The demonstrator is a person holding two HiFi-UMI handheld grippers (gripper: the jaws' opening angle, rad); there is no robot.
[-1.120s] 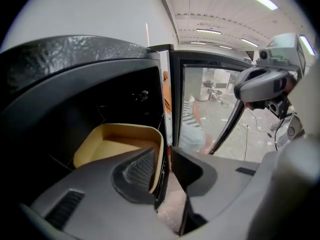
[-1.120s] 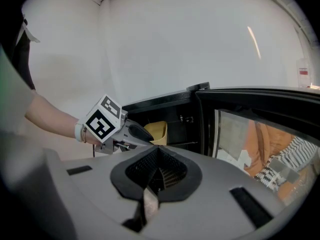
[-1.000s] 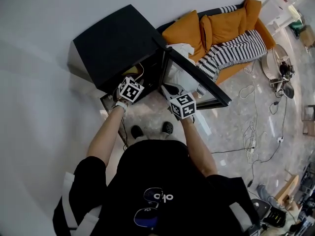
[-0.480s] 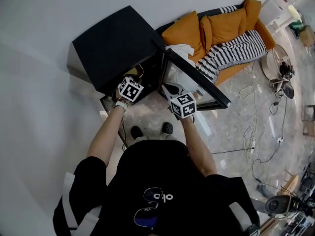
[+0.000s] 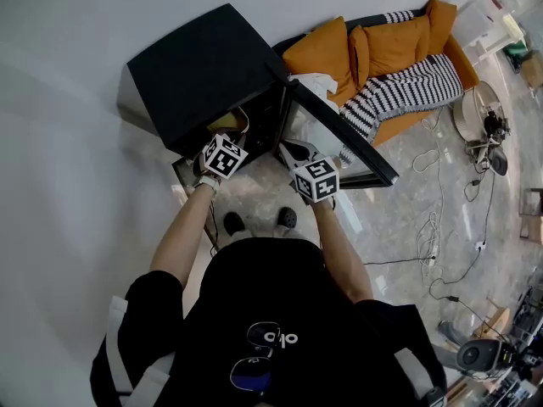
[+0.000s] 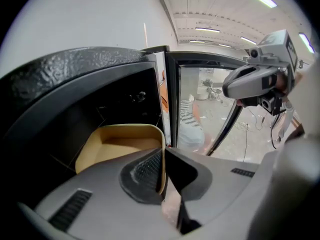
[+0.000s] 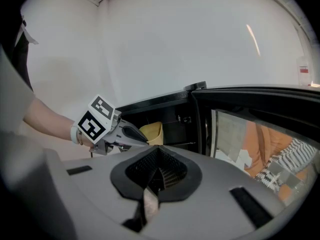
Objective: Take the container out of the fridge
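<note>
A tan open-topped container (image 6: 117, 144) sits at the mouth of the black fridge (image 5: 199, 75), partly out past its opening. My left gripper (image 6: 163, 156) is shut on the container's right wall, one pad inside and one outside. In the head view the container (image 5: 227, 124) shows just under the fridge's top, with the left gripper (image 5: 222, 142) at it. My right gripper (image 7: 159, 168) is shut on nothing and hovers to the right, near the open glass door (image 5: 339, 138). The right gripper view also shows the left gripper (image 7: 112, 129) and the container (image 7: 152, 132).
The fridge door (image 7: 260, 129) stands wide open to the right. An orange sofa (image 5: 382, 49) with a striped cushion lies behind it. Cables (image 5: 437, 219) run over the stone floor at right. The person's feet (image 5: 259, 220) stand just in front of the fridge.
The left gripper has drawn back slightly and a little more of the tan container shows at the fridge's opening. The right gripper has barely moved.
</note>
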